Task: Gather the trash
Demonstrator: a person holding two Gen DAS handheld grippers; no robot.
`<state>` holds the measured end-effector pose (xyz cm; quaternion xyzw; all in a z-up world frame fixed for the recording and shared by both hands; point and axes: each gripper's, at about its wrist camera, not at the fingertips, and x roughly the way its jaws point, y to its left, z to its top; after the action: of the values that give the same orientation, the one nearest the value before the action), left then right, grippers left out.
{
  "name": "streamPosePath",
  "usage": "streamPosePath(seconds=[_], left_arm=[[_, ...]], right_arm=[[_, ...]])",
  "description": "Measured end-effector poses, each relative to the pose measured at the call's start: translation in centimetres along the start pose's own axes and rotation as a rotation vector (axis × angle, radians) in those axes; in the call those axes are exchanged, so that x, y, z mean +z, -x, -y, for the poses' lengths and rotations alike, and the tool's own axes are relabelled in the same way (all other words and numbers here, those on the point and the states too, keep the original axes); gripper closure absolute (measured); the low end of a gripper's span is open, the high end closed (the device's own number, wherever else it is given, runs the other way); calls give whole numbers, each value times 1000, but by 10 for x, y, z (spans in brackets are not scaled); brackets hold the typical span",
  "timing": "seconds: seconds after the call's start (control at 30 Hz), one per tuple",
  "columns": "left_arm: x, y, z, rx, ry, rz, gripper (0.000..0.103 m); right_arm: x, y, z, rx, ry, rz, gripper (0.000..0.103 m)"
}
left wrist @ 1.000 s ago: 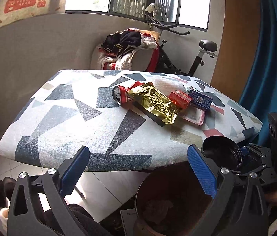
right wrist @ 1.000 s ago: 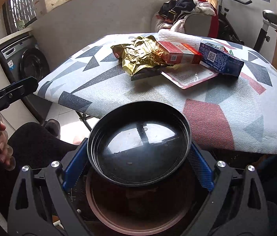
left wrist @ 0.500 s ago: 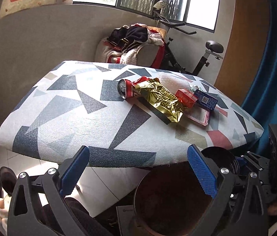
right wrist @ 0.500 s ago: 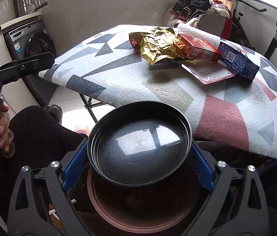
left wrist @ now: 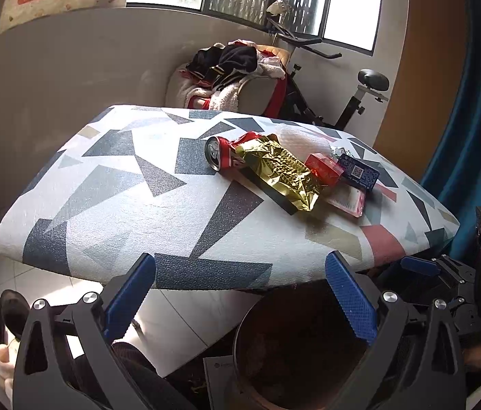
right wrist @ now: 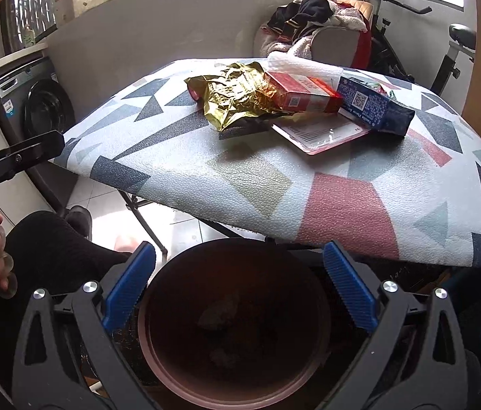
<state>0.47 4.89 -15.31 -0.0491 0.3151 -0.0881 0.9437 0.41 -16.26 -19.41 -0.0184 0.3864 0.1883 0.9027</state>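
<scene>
Your right gripper [right wrist: 239, 285] hangs over the round brown bin [right wrist: 237, 321] on the floor. Its jaws are opening wide and nothing is between them. The bin sits right under its blue fingers [right wrist: 129, 285].

Your left gripper [left wrist: 240, 297] has its jaws wide apart and holds nothing. The bin [left wrist: 295, 345] is low and to the right of it.

The trash lies up ahead of both grippers on the patterned table [right wrist: 179, 167]. There is a crumpled gold wrapper [right wrist: 237, 94], with a red box [right wrist: 303, 94] touching it and a blue box [right wrist: 373, 106] just beside that. A flat pink packet [right wrist: 322, 135] lies under the boxes. A red can [left wrist: 221, 159] lies on its side, touching the far end of the wrapper.
</scene>
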Motion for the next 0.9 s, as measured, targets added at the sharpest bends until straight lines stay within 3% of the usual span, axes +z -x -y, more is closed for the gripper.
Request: streamPosePath(seconds=[0.9], left_arm=[[0,-3,3,12,-17,-11,6]], right_arm=[[0,-1,11,-15,-51,1,6]])
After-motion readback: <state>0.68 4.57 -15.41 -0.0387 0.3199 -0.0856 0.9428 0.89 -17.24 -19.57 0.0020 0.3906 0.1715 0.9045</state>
